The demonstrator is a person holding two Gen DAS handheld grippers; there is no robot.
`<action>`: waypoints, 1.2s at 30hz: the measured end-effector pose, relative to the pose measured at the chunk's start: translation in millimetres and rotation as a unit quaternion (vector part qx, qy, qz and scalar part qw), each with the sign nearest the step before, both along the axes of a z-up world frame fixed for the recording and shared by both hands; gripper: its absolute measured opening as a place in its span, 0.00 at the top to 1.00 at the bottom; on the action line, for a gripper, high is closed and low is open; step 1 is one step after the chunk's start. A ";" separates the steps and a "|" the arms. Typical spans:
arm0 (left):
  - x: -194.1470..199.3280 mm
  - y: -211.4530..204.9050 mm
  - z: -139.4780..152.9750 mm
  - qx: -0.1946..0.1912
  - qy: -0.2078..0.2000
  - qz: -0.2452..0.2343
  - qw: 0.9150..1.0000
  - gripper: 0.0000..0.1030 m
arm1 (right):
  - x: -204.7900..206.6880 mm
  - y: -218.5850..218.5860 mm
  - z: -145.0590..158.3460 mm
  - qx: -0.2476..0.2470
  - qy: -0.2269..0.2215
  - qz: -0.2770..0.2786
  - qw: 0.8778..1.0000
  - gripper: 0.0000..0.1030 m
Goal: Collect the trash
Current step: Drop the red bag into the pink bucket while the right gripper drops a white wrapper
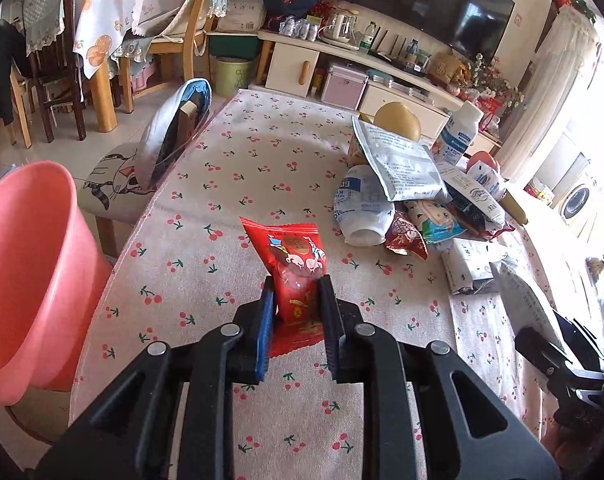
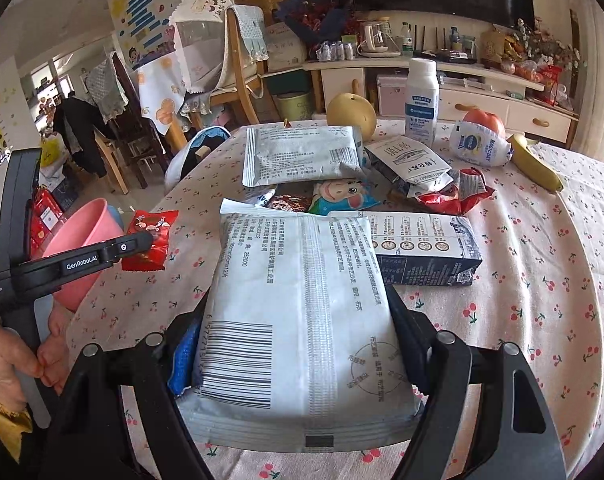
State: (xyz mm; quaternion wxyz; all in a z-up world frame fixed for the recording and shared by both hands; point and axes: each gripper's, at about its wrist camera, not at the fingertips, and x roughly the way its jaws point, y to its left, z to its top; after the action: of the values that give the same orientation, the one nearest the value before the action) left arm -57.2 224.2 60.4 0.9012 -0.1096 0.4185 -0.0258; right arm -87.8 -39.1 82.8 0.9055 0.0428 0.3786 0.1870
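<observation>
A: Currently, left claw point(image 1: 296, 292) is clamped on the red snack wrapper point(image 1: 290, 256), held above the desk point(image 1: 230, 184); the pink bin point(image 1: 26, 264) lies to its left, off the desk edge.

B: Confirmed; right claw point(image 2: 294, 344) is clamped on the white foil pouch point(image 2: 298, 320), long axis pointing away from the claw; the remaining wrappers point(image 2: 341, 194) are piled beyond it.

A: Judgement: left claw is nearer the bin; a leftward swing should place the wrapper over its open rim.

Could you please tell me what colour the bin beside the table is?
The bin is salmon pink, clearest in the left wrist view.
</observation>
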 end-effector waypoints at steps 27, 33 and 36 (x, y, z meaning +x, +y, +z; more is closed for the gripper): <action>-62.1 181.6 47.8 -0.005 -0.073 0.273 0.959 0.78 | 2.7 192.8 27.3 0.005 -0.010 0.162 0.987 0.24; -71.5 237.2 36.1 -0.014 -0.048 0.346 0.937 0.78 | 12.2 274.3 39.3 -0.008 -0.029 0.226 0.974 0.24; -70.8 258.4 24.7 -0.036 -0.025 0.365 0.930 0.78 | 19.3 309.3 38.0 -0.025 -0.034 0.246 0.968 0.23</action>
State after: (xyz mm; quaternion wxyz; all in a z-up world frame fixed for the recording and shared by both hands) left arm -127.9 482.6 85.1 0.8542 -0.2862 0.3255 0.2871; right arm -68.5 270.2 120.8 0.8445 -0.0808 0.3513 0.3962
